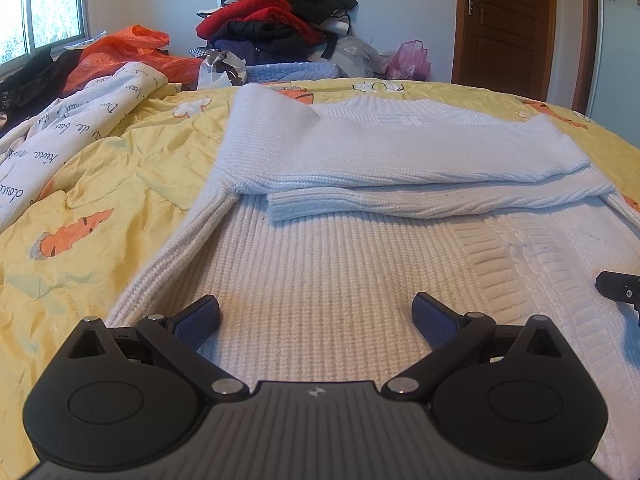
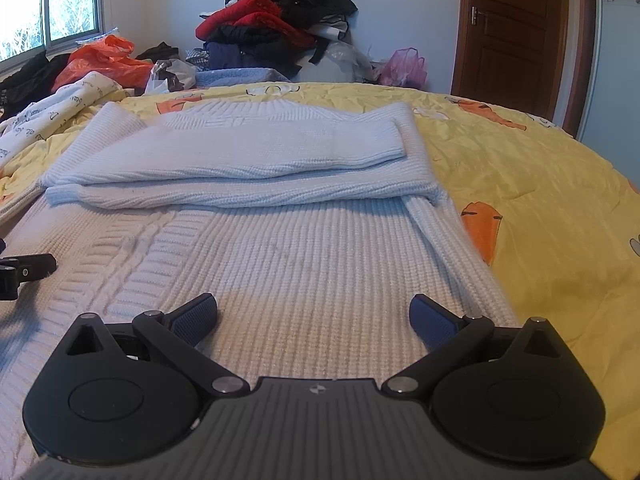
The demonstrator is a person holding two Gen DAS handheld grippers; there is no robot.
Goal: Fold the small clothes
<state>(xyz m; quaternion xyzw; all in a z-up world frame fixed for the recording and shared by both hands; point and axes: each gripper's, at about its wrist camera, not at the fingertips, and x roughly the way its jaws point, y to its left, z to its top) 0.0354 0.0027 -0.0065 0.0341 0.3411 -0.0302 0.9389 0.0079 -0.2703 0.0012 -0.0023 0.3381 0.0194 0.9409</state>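
A white knitted sweater (image 1: pixel 340 264) lies flat on the yellow carrot-print bedspread (image 1: pixel 100 208), collar at the far end. Both sleeves are folded across its chest, one (image 1: pixel 420 152) on top of the other (image 1: pixel 400 202). My left gripper (image 1: pixel 316 316) is open and empty, low over the sweater's near left part. My right gripper (image 2: pixel 314 316) is open and empty over the near right part of the sweater (image 2: pixel 280 248). Each gripper's tip shows at the edge of the other's view, the right one (image 1: pixel 618 288) and the left one (image 2: pixel 24 270).
A white blanket with printed writing (image 1: pixel 72 136) lies at the left. Behind the bed are an orange plastic bag (image 1: pixel 132 52), a tall pile of dark and red clothes (image 1: pixel 276 12) and a pink bag (image 1: pixel 408 58). A brown door (image 1: pixel 504 20) stands at the far right.
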